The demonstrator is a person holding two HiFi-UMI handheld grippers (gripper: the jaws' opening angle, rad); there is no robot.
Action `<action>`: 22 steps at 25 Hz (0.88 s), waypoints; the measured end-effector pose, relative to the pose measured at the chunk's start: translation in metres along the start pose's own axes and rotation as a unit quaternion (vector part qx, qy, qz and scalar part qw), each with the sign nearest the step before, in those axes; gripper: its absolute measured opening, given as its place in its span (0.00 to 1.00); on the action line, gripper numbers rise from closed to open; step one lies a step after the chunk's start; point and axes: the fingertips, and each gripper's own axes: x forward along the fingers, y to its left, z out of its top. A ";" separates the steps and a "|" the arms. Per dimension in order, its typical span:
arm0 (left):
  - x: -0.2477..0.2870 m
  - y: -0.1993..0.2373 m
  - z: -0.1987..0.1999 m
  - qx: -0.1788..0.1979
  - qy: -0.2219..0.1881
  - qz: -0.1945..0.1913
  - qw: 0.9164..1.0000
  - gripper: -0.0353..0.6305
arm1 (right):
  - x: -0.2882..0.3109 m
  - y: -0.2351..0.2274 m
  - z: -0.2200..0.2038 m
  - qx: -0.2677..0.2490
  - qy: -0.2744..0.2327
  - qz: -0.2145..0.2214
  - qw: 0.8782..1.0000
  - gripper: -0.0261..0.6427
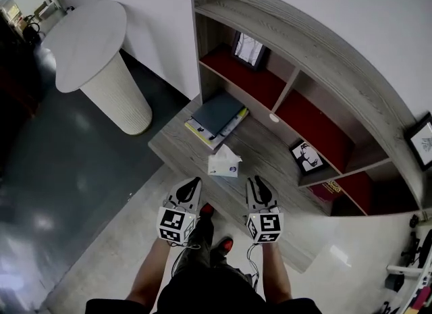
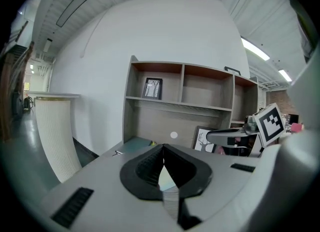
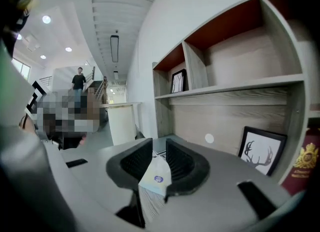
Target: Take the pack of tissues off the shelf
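So here's where you're at: the pack of tissues [image 1: 225, 162] sits on the wide bottom ledge of the wooden shelf [image 1: 324, 63], near the front edge, just in front of the stack of books [image 1: 217, 118]. It's upright-ish with a tissue poking out the top.

Your left gripper [image 1: 192, 183] hangs just short of the ledge, below and a bit left of the pack, not touching it. In the left gripper view its jaws meet at the tips, so it's closed with nothing pinched in there.

Your right gripper [image 1: 255, 182] is on the other side, near the pack's right corner but apart from it. In the right gripper view the jaws stand apart, and you can see the white pack with its little blue logo through the gap, but the pads aren't pressing on anything. So it's empty-handed.

Other stuff around: a deer picture [image 1: 307, 156] leans at the back of the ledge to the right, a framed print [image 1: 248, 49] stands in the upper left compartment, and a white pedestal table [image 1: 91, 42] is off to the left.
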 end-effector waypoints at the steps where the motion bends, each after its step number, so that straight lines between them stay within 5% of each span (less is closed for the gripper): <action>1: -0.004 -0.003 0.004 0.003 -0.003 0.000 1.000 0.06 | -0.005 0.000 0.004 0.000 -0.005 -0.002 1.000 0.19; 22: -0.059 -0.073 0.055 0.048 -0.067 -0.004 0.997 0.06 | -0.109 -0.006 0.061 -0.026 -0.081 -0.023 0.996 0.09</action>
